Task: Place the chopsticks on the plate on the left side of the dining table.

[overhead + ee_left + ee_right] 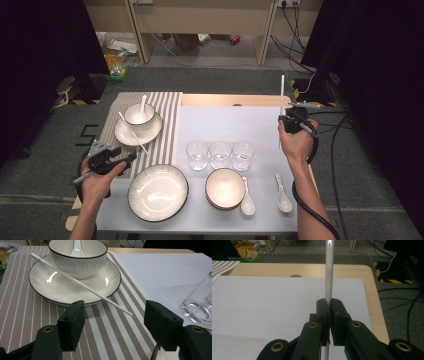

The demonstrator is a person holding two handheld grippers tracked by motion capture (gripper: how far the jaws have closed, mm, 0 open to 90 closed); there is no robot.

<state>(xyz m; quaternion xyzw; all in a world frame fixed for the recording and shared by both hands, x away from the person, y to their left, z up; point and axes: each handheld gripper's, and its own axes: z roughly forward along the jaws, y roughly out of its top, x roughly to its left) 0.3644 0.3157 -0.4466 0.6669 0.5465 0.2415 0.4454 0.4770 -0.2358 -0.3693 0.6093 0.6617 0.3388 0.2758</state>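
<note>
The right gripper (329,312) had its jaws pinched on a white chopstick (328,270), which stood upright through them above the counter's (260,110) far right side. The left gripper (115,322) hung wide open and empty over the striped placemat (22,315), a second chopstick (82,285) just ahead, leaning across the saucer (50,287).

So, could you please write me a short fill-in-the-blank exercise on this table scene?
1. The right gripper is shut on a white ____.
2. The left gripper hovers with jaws ____ over the striped placemat.
3. The other chopstick leans across the rim of the ____.
4. ____ glasses stand in a row.

Missing words: chopstick; open; plate; Three
</note>
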